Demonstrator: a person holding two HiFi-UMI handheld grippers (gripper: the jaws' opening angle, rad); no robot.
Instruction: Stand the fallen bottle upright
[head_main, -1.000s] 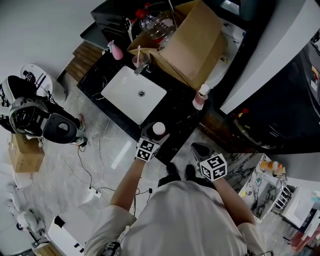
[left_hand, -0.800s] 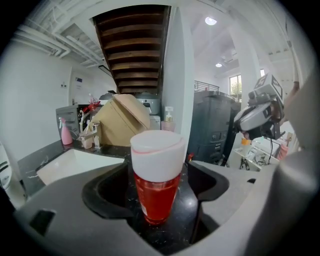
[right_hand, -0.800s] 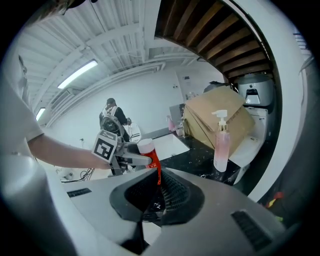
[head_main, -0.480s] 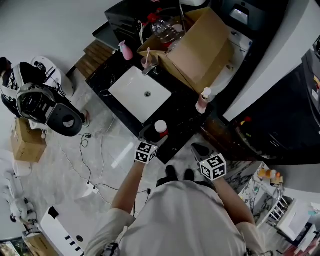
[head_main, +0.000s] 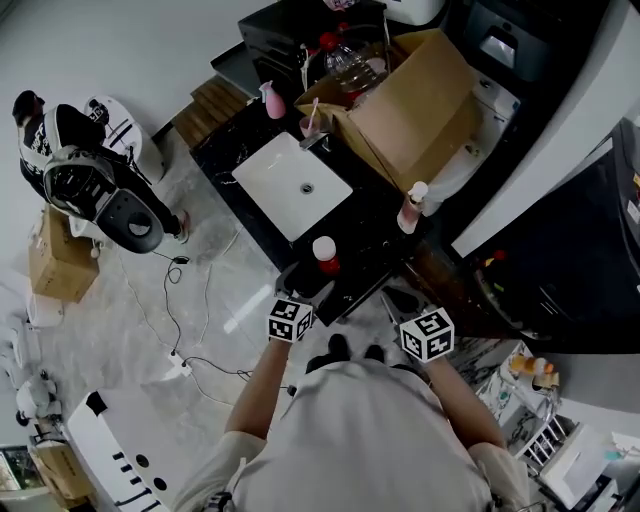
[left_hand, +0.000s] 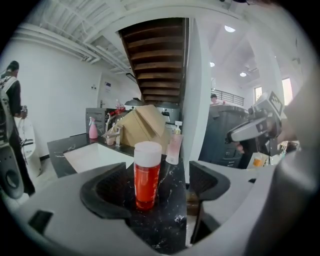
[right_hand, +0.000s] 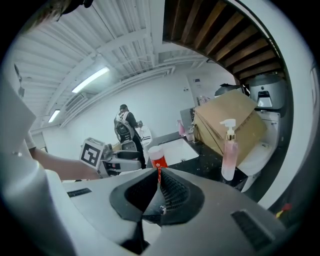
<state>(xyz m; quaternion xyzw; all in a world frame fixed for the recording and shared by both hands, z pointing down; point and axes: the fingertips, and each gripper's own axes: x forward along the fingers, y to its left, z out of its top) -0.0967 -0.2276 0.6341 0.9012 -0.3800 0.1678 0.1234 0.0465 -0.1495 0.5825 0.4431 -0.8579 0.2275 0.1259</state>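
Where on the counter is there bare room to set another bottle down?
Bare: the counter strip between red bottle and pump bottle; also the sink basin. Crowded: behind the sink, by faucet and cardboard box.

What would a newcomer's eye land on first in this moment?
The red bottle with its white cap stands upright on the black counter, between the left gripper's jaws, which have just been opening and stand clear of it. Farther along the counter are the white sink and a large cardboard box.
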